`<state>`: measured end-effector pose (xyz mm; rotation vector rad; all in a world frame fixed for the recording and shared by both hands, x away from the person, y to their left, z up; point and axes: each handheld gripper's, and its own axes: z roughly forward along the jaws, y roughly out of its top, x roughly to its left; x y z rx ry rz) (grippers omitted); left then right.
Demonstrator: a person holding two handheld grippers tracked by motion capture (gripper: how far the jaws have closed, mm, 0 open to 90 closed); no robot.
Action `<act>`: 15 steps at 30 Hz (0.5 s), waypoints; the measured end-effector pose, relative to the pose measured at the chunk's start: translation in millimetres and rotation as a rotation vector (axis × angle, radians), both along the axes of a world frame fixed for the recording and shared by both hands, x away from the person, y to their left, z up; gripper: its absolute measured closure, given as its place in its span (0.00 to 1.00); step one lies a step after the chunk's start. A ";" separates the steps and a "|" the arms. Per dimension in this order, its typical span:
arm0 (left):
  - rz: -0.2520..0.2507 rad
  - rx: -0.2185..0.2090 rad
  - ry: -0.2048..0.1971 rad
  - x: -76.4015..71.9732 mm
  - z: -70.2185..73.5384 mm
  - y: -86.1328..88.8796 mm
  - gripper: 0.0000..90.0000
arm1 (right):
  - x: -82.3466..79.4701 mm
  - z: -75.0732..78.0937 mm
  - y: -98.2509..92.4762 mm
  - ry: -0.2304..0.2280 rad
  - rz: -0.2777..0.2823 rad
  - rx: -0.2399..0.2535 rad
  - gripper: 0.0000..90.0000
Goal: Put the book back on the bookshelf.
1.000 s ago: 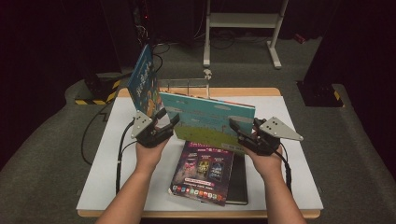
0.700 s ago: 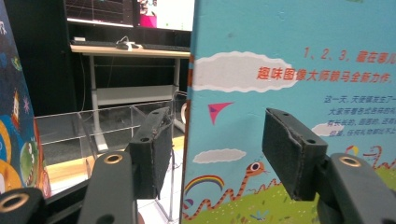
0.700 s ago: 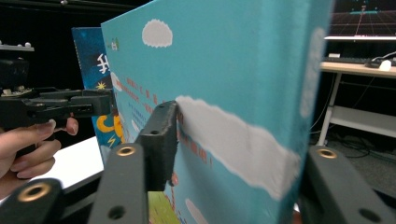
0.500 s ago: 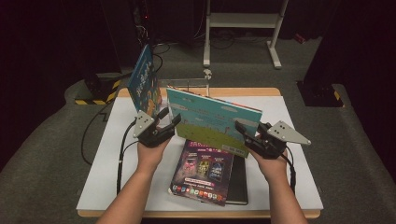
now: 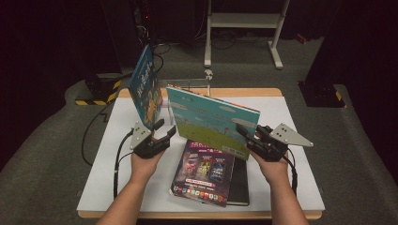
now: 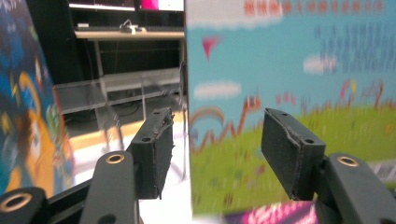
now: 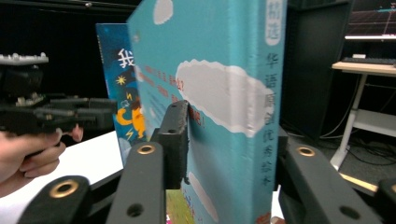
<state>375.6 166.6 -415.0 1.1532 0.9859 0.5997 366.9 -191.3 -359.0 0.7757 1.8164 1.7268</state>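
**Right tool clamps a sky-blue picture book on edge, left tool waits wide beside its far end**

Right tool (image 5: 248,136) pinches the large sky-blue hardcover picture book (image 5: 211,119) near its spine; in the right gripper view we see both pads pressed against the covers (image 7: 224,107), the jaws having just been closing onto it. We hold the book on its long edge, its long axis running across us from left to right, tilted and raised above the white surface (image 5: 291,154).

Our left tool (image 5: 162,133) stands spread, gripping nothing, just beside the book's left end. In the left gripper view the book's edge (image 6: 289,93) lies between the open pads without touching them. So the left hand is the nearer one for steadying that free end.

Behind the left tool a dark-blue illustrated book (image 5: 144,89) stands upright in a clear rack (image 5: 187,86). Below the held book a dark glossy book (image 5: 204,171) lies flat on a black one. We see grey carpet, a white metal stand and dark walls around us.
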 end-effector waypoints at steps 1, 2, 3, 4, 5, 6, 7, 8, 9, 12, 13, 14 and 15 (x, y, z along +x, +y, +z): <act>0.001 0.013 0.008 -1.9 -4.4 2.1 0.49 | -0.8 0.3 0.3 -0.002 0.003 -0.003 0.74; 0.007 0.023 0.015 -3.8 -9.0 3.5 0.48 | -1.7 0.4 0.5 -0.005 0.007 -0.005 0.76; 0.012 0.035 0.017 -5.0 -12.4 4.7 0.48 | -2.5 0.5 0.8 -0.014 0.010 -0.010 0.79; 0.019 0.048 0.023 -6.3 -16.7 6.9 0.48 | -3.1 0.6 1.0 -0.014 0.016 -0.009 0.81; 0.023 0.051 0.035 -7.2 -20.4 9.6 0.48 | -3.2 0.7 0.8 -0.006 0.029 0.003 0.84; 0.029 0.042 0.049 -7.7 -23.6 11.9 0.48 | -3.5 0.8 0.9 -0.005 0.038 0.011 0.86; 0.038 0.046 0.061 -8.3 -27.7 14.6 0.48 | -3.4 0.5 1.2 -0.003 0.047 0.018 0.88; 0.045 0.051 0.068 -8.8 -30.8 16.2 0.48 | -3.7 0.3 2.5 0.001 0.029 0.027 0.87; 0.049 0.054 0.073 -9.3 -33.2 17.3 0.48 | -2.9 0.4 2.5 0.008 0.008 0.032 0.88; 0.056 0.070 0.090 -12.1 -43.7 21.7 0.48 | 0.0 -0.8 -0.8 0.042 0.031 0.073 0.89; 0.059 0.081 0.093 -12.7 -46.5 22.6 0.48 | -1.3 -0.4 0.7 0.040 0.036 0.071 0.89; 0.064 0.091 0.096 -13.2 -50.3 23.9 0.48 | -2.5 0.1 2.5 0.034 0.039 0.067 0.90; 0.069 0.096 0.103 -13.4 -53.9 25.2 0.48 | -4.4 1.3 5.7 0.027 0.037 0.059 0.90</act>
